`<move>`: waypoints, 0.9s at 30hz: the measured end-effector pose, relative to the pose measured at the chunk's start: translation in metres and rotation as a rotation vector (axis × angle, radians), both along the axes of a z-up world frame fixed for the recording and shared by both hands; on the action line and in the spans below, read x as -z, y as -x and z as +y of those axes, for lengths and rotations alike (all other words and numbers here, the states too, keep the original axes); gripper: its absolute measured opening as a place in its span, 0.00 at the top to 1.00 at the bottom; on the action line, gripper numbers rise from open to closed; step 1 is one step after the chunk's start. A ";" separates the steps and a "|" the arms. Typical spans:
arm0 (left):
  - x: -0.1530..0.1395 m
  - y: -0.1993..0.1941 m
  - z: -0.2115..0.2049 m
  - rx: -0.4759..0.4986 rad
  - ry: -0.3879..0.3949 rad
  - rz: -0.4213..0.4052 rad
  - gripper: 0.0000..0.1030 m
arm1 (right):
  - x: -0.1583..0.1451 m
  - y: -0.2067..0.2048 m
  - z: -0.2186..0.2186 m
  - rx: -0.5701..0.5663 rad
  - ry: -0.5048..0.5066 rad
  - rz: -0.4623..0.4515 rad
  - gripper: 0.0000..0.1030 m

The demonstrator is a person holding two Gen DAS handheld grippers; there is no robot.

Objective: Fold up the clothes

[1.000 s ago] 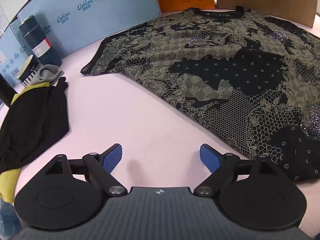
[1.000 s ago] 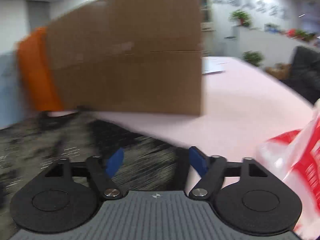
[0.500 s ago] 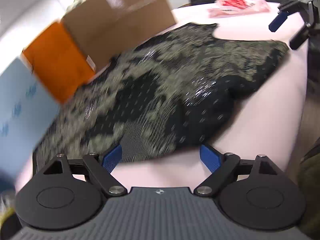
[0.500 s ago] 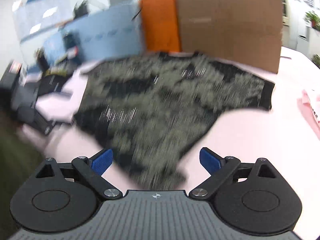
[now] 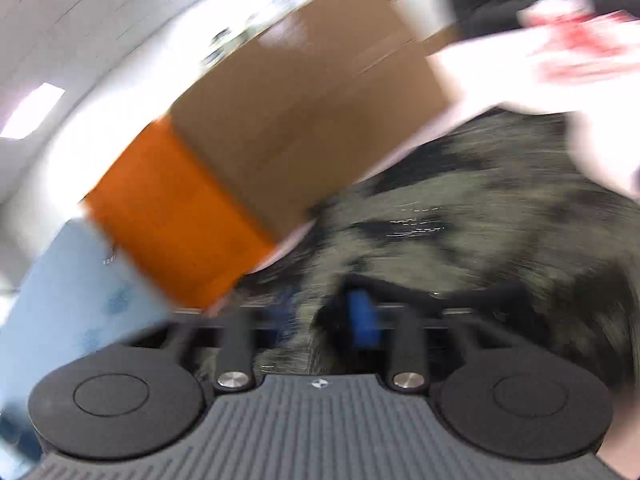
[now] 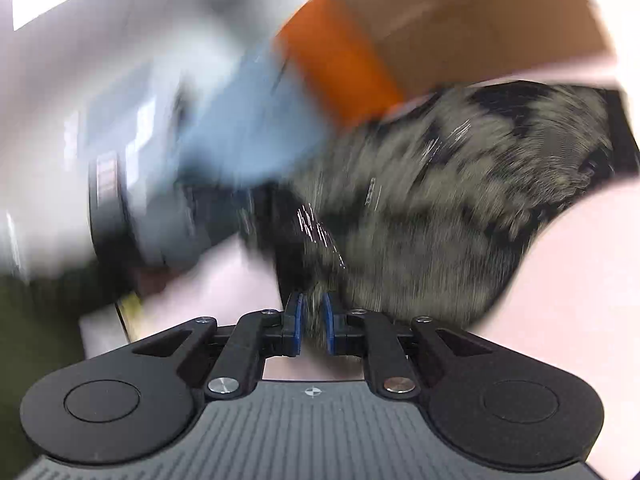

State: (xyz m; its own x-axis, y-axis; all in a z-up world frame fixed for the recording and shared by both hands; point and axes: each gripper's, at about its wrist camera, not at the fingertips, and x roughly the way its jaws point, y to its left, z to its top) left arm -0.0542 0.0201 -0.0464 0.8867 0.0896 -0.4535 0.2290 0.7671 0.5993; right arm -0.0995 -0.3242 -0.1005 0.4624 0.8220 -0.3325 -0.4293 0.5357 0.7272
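right gripper (image 6: 312, 322) pinching patterned top (image 6: 460, 208) (blurred)

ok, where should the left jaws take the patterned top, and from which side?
At its near hem edge, coming in low and level from the table front. The patterned top lies flat, so only that thin edge fits between jaws. The right gripper already pinches the hem; the left gripper has been closing around fabric.
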 end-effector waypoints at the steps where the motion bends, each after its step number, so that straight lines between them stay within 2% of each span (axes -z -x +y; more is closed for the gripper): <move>1: -0.003 -0.020 0.000 -0.079 0.012 0.030 0.38 | 0.007 -0.016 -0.009 0.102 -0.088 0.048 0.89; 2: -0.007 -0.033 0.005 -0.125 0.057 0.065 0.38 | 0.013 -0.028 -0.016 0.198 -0.150 0.086 0.89; 3: -0.012 -0.040 0.014 -0.160 0.115 0.094 0.38 | 0.015 -0.035 -0.019 0.254 -0.170 0.101 0.89; 4: -0.016 -0.039 0.027 -0.193 0.159 0.105 0.38 | 0.017 -0.042 -0.022 0.305 -0.185 0.114 0.89; 5: -0.019 -0.038 0.040 -0.226 0.203 0.116 0.36 | 0.013 -0.044 -0.020 0.308 -0.156 0.096 0.89; 7: -0.020 -0.023 0.067 -0.254 0.251 0.110 0.27 | 0.000 -0.041 -0.009 0.220 -0.038 0.025 0.88; 9: -0.013 -0.001 0.091 -0.266 0.261 0.104 0.25 | -0.009 -0.029 0.011 0.075 0.102 -0.053 0.71; 10: -0.008 0.010 0.101 -0.271 0.267 0.115 0.25 | -0.011 -0.020 0.023 0.003 0.177 -0.088 0.52; 11: -0.003 0.020 0.110 -0.276 0.272 0.126 0.25 | -0.010 -0.011 0.036 -0.053 0.255 -0.123 0.47; 13: 0.007 0.037 0.113 -0.261 0.314 0.159 0.25 | -0.005 0.004 0.062 -0.152 0.384 -0.176 0.47; 15: 0.017 0.054 0.115 -0.246 0.356 0.191 0.25 | 0.009 0.010 0.084 -0.188 0.436 -0.179 0.45; 17: 0.027 0.061 0.100 -0.198 0.353 0.202 0.25 | 0.021 0.006 0.100 -0.186 0.440 -0.155 0.45; 20: 0.037 0.057 0.066 -0.095 0.304 0.198 0.21 | 0.034 -0.006 0.113 -0.113 0.412 -0.132 0.46; 26: 0.056 0.044 0.013 0.075 0.181 0.220 0.21 | 0.036 -0.011 0.090 -0.002 0.255 0.002 0.46; 27: 0.058 0.043 0.012 0.088 0.176 0.213 0.27 | 0.036 -0.011 0.086 0.010 0.231 0.019 0.46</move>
